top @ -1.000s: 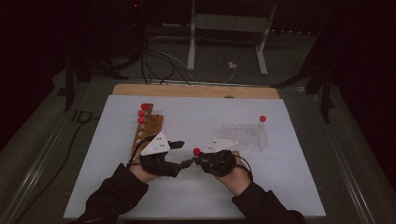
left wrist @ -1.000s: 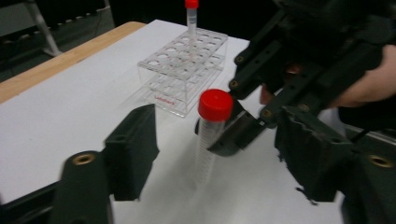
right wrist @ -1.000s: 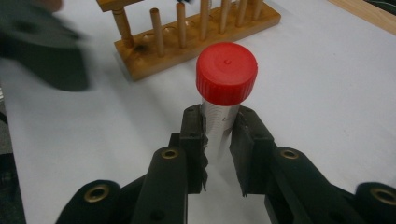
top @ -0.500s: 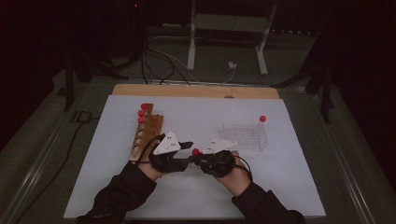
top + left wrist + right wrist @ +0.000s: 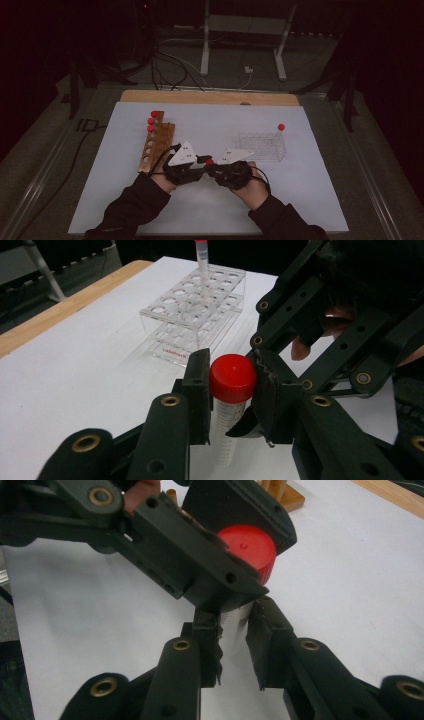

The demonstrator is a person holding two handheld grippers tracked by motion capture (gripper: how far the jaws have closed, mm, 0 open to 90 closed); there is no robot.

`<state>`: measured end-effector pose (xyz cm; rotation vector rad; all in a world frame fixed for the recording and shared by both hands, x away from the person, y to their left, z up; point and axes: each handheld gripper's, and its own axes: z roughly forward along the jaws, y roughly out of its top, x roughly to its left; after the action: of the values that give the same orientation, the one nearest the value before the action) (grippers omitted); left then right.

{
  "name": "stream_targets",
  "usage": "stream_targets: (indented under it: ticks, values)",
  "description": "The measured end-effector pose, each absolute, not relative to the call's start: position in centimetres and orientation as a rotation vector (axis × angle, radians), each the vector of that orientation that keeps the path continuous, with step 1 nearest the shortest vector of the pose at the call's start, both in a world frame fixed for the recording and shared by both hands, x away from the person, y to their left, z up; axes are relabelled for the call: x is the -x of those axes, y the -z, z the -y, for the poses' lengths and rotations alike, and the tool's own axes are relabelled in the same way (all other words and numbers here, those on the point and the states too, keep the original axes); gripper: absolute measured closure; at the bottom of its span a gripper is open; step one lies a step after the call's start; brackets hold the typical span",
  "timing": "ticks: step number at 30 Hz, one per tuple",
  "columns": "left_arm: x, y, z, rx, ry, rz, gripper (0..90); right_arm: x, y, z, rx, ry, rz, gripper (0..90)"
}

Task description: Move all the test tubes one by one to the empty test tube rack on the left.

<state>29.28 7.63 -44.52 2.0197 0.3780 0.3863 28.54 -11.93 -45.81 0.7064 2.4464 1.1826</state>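
Red-capped tube [image 5: 231,390], upright above the white desk [image 5: 310,190] near its front middle, gripped by both tongs at once. The left tongs [image 5: 231,390], whose jaws have just been closing, clamp the ribbed red cap; the right tongs [image 5: 235,645] are closed on the clear graduated body below. Behind stand a clear acrylic rack [image 5: 195,310] bearing one capped tube, and a wooden rack [image 5: 157,142] at left.
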Motion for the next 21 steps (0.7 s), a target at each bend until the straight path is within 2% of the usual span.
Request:
stream_targets:
  ticks: [15, 21]
  values:
    - [-29.6, 43.8, -7.8, -2.027, -0.389, -0.341, 72.1, -28.6, 45.5, 12.2, -0.716, -1.225, -2.430, 74.0]
    - [-29.7, 43.1, -8.6, -2.015, -0.403, -0.365, 72.1, -28.7, 45.2, 13.0, -0.744, -1.248, -2.400, 60.9]
